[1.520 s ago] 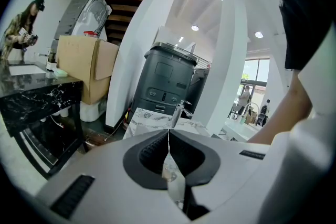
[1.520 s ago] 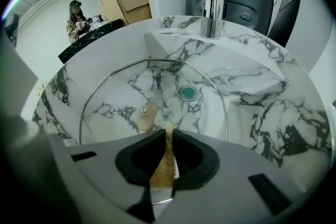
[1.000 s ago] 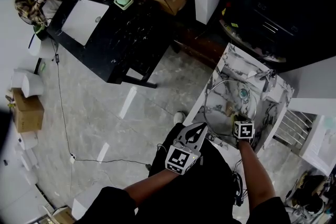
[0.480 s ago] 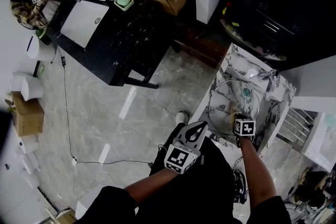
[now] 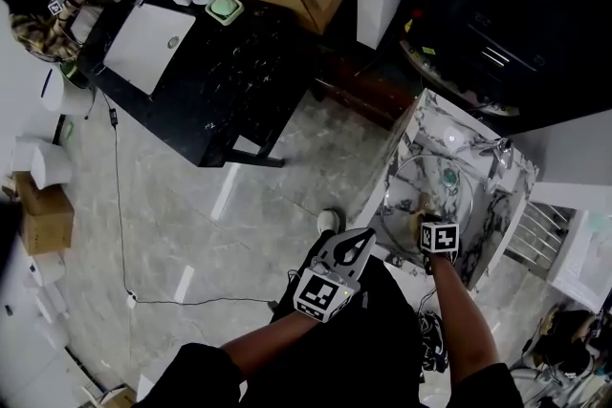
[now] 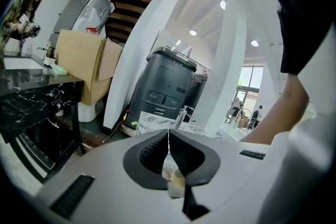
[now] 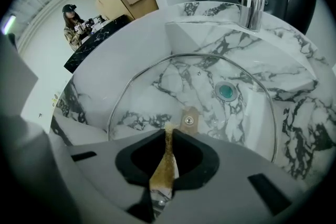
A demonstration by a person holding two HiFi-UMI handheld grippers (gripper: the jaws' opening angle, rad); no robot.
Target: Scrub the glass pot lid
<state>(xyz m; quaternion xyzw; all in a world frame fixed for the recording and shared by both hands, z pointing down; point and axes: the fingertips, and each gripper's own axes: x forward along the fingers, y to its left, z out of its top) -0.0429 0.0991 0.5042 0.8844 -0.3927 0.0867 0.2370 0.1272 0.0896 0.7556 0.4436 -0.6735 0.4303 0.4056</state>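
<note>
The scouring pad (image 7: 165,168) is pinched in the right gripper's (image 7: 168,132) jaws, while the left gripper's (image 6: 168,136) are closed. The glass pot lid (image 7: 157,86) is best rubbed evenly.

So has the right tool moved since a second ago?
No. In the head view the right tool, clamped on a scouring pad, sits at the near rim of the glass lid, as far from the green drain as before.
</note>
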